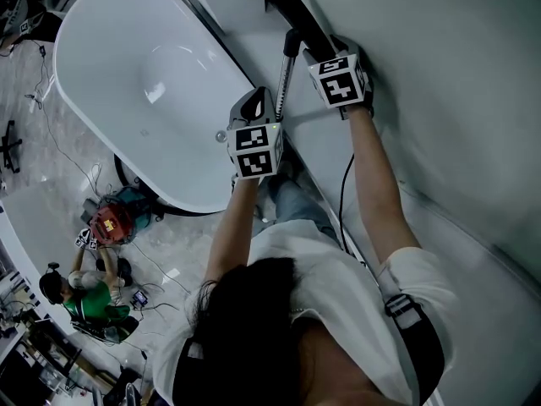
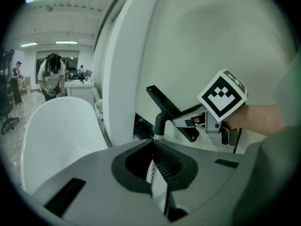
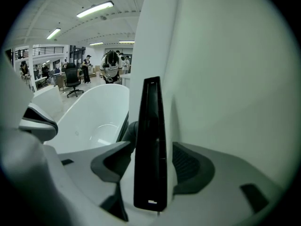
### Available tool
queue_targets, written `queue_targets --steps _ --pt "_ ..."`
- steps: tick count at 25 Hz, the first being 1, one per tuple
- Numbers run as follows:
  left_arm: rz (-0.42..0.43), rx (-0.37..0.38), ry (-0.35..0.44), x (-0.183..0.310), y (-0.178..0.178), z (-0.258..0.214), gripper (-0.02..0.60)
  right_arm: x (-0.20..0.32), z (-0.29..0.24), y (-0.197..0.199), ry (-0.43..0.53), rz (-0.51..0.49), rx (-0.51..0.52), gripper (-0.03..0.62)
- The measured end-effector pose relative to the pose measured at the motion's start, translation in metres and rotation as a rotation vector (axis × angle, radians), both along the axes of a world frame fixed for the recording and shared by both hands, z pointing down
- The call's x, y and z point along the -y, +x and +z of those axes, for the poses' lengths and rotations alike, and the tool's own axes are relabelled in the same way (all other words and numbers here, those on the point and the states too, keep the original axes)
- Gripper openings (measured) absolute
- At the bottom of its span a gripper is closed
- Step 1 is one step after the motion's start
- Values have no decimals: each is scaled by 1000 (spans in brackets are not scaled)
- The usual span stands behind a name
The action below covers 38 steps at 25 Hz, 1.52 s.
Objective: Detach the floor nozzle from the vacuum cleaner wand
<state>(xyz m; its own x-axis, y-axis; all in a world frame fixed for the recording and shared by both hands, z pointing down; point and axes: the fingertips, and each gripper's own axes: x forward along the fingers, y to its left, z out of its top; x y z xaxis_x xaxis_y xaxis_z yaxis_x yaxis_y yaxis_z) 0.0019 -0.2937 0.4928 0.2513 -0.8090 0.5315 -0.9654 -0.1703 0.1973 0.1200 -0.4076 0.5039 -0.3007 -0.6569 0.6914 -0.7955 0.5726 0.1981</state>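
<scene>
2 grips: left tool (image 2: 153, 145) clamped on the wand (image 1: 285, 87), right tool (image 3: 150, 150) clamped on the floor nozzle (image 3: 150, 121).

A white bathtub (image 1: 127, 49) stands beside a pale wall (image 1: 456, 91) on glossy floor (image 1: 59, 176).

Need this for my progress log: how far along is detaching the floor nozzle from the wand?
Done: both grips are set, the left claw shut on the vacuum wand, the right claw on the floor nozzle. In hand: holding the two parts, one in each claw. Remaining: the separation itself; the left gripper view shows the black elbow joint running unbroken from nozzle into wand.
</scene>
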Motion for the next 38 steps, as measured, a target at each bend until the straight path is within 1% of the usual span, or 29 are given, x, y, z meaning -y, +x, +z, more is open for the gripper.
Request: queue_targets --steps 8,11,16,20,24,32,38 --pt "-26 10 -25 -2 -2 10 3 6 19 -1 -28 0 -3 268" --pt "-39 7 -48 -3 -2 22 3 10 29 -2 -37 -5 -23 268" --pt "-42 8 -57 2 2 32 3 19 41 -4 -34 -13 -49 268" --pt "-54 8 -56 9 1 32 3 26 44 -3 -28 -4 -47 268" --pt "-55 15 -59 11 0 33 3 27 49 -2 -35 -10 -67 268" --pt "-43 18 -67 15 3 44 3 29 62 -1 -41 -13 -84 268" --pt "-39 15 -57 17 2 41 5 30 57 -3 -43 -21 -89 264"
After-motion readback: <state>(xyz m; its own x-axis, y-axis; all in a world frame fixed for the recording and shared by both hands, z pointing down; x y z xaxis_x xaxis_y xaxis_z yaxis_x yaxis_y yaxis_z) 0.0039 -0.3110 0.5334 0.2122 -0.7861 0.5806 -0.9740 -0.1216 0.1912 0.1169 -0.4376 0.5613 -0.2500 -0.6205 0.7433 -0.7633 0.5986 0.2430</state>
